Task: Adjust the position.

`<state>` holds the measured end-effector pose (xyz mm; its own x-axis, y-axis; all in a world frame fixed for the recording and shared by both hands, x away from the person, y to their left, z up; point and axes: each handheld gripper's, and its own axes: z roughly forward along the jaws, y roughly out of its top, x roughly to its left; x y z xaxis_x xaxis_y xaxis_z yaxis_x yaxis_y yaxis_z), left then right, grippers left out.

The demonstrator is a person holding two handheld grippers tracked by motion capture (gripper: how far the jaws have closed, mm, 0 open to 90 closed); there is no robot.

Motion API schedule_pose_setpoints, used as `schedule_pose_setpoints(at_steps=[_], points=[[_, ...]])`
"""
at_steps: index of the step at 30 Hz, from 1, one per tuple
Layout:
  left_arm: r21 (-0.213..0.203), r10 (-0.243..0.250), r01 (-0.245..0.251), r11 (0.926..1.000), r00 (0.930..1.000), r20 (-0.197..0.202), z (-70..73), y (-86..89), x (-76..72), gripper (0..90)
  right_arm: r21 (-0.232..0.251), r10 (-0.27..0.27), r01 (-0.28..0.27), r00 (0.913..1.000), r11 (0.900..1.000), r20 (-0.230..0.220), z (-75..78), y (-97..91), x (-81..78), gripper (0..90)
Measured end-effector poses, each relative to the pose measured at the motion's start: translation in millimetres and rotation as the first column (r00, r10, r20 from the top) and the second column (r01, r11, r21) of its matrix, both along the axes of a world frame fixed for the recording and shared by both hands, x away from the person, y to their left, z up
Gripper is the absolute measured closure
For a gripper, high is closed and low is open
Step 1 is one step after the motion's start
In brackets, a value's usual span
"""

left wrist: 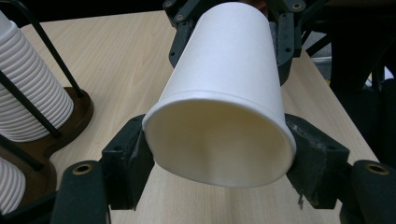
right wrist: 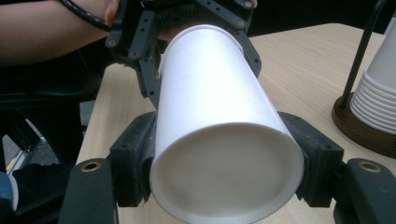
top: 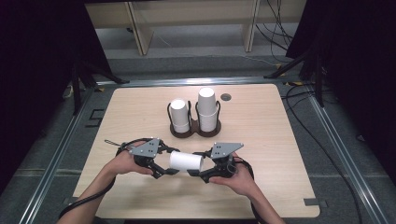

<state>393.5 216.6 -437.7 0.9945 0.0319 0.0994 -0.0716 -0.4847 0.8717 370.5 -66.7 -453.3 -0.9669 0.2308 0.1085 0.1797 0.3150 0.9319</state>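
A white paper cup (top: 186, 160) lies on its side in the air just above the near part of the table (top: 261, 126), held between the two tools. The left hand-held gripper (top: 171, 171) clamps the wide rim end, its pads pressing in enough to dent the lip, as the left gripper view shows (left wrist: 219, 135). The right hand-held gripper (top: 192, 172) pinches the narrower base end, and the right gripper view looks straight at the recessed bottom of the cup (right wrist: 226, 172). Both sets of jaws are closed on the cup, one at each end. To me this looks like the point where two nested cups are being pulled apart, or a single cup is being passed from one side to the other; I cannot tell which, since no seam between cups is plain. The next move would call for a steady pull along the cup's axis, or one side letting go, without crushing the thin wall. Beyond the hands stands a dark two-post cup holder (top: 195, 131) with a shorter stack of cups (top: 179, 115) at left and a taller stack (top: 207, 108) beside it. The table is pale wood with rounded corners and a small round grommet (top: 226, 97); around it are dark curtains, cables on a grey floor and a light wooden frame at the back.
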Motion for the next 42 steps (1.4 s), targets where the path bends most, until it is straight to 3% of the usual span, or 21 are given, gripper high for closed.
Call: schedule_pose_setpoints(at_steps=[3,5,6,9,10,13,15,17,19,21,23,25,26,27,28,30,33,36,38,39,42], points=[[0.049,0.012,-0.013,0.9987,0.9996,0.027,6.2,0.4,-0.4,30.1,-0.020,-0.010,0.010,0.9998,0.9997,0.017,-1.8,0.8,0.4,31.2],[0.058,0.023,-0.025,0.9980,0.9991,0.035,10.0,0.2,-0.3,30.3,-0.036,-0.018,0.019,0.9998,0.9992,0.002,-3.0,1.3,-0.6,29.2],[0.056,0.020,-0.021,0.9982,0.9997,0.015,11.6,-0.7,-1.1,30.3,-0.044,-0.020,0.020,0.9997,0.9988,0.016,-3.3,1.3,-0.2,27.9],[0.117,0.048,-0.052,0.9917,0.9982,0.036,18.7,-2.4,-3.6,30.4,-0.042,-0.029,0.029,0.9995,0.9987,0.010,-4.3,2.6,-0.1,22.2],[0.162,0.040,-0.049,0.9855,0.9975,0.058,22.6,-2.1,-2.6,30.4,-0.054,-0.043,0.044,0.9989,0.9976,0.016,-3.9,2.4,0.0,20.2],[0.210,0.045,-0.059,0.9760,0.9962,0.074,31.3,-3.8,-3.9,30.6,-0.063,-0.055,0.055,0.9985,0.9965,0.001,-3.4,1.6,-0.4,16.9],[0.271,0.039,-0.063,0.9605,0.9949,0.094,40.0,-3.6,-4.1,30.7,-0.067,-0.062,0.062,0.9980,0.9958,0.013,-2.7,0.1,0.2,15.9],[0.306,0.033,-0.067,0.9497,0.9927,0.116,46.5,-3.5,-4.1,30.7,-0.051,-0.051,0.051,0.9987,0.9974,-0.005,-3.2,-0.1,0.2,15.7],[0.347,0.024,-0.067,0.9354,0.9916,0.127,53.7,-2.7,-3.9,30.8,-0.061,-0.076,0.077,0.9968,0.9952,0.026,-1.6,-3.0,0.6,15.7],[0.378,0.023,-0.075,0.9226,0.9897,0.142,59.5,-1.6,-4.8,30.8,-0.059,-0.091,0.092,0.9957,0.9941,0.017,-1.0,-4.9,-0.1,15.7],[0.434,0.005,-0.077,0.8975,0.9863,0.165,65.7,0.5,-4.7,30.8,-0.064,-0.099,0.099,0.9950,0.9930,0.014,-0.6,-7.4,-0.4,15.7],[0.473,-0.005,-0.078,0.8775,0.9852,0.171,70.2,3.0,-5.3,30.8,-0.055,-0.110,0.111,0.9936,0.9923,0.025,-1.5,-9.0,-0.1,15.7],[0.484,-0.005,-0.082,0.8713,0.9845,0.175,72.0,4.6,-5.2,30.8,-0.058,-0.113,0.114,0.9933,0.9917,0.025,-2.0,-10.1,-0.1,15.7],[0.506,-0.011,-0.072,0.8597,0.9871,0.159,74.7,6.6,-4.4,30.9,-0.066,-0.107,0.108,0.9940,0.9920,0.022,-2.3,-11.3,-0.2,15.8],[0.506,-0.006,-0.082,0.8585,0.9857,0.168,75.3,8.5,-4.6,30.9,-0.068,-0.111,0.112,0.9937,0.9914,0.019,-3.0,-11.9,-0.6,15.8],[0.536,-0.003,-0.093,0.8393,0.9846,0.175,78.1,12.3,-3.9,30.9,-0.069,-0.116,0.116,0.9932,0.9908,0.002,-4.7,-12.6,-1.8,15.9],[0.562,0.001,-0.102,0.8210,0.9843,0.177,79.8,17.7,-3.7,30.9,-0.074,-0.123,0.124,0.9922,0.9895,0.022,-7.4,-14.0,-0.6,16.0],[0.576,0.000,-0.105,0.8105,0.9838,0.179,80.9,21.9,-3.8,31.1,-0.075,-0.132,0.132,0.9913,0.9885,-0.001,-9.9,-14.9,-1.6,16.1],[0.594,-0.003,-0.113,0.7968,0.9815,0.191,81.5,24.4,-3.8,31.4,-0.066,-0.134,0.133,0.9910,0.9889,-0.009,-12.1,-14.8,-1.3,16.3],[0.609,-0.005,-0.116,0.7849,0.9812,0.193,82.3,25.5,-3.5,31.7,-0.070,-0.141,0.140,0.9900,0.9876,0.000,-12.4,-15.4,-1.0,16.4],[0.632,-0.011,-0.121,0.7654,0.9797,0.200,83.9,29.0,-2.8,31.9,-0.064,-0.138,0.138,0.9904,0.9884,0.001,-13.7,-15.7,-0.1,16.5]])
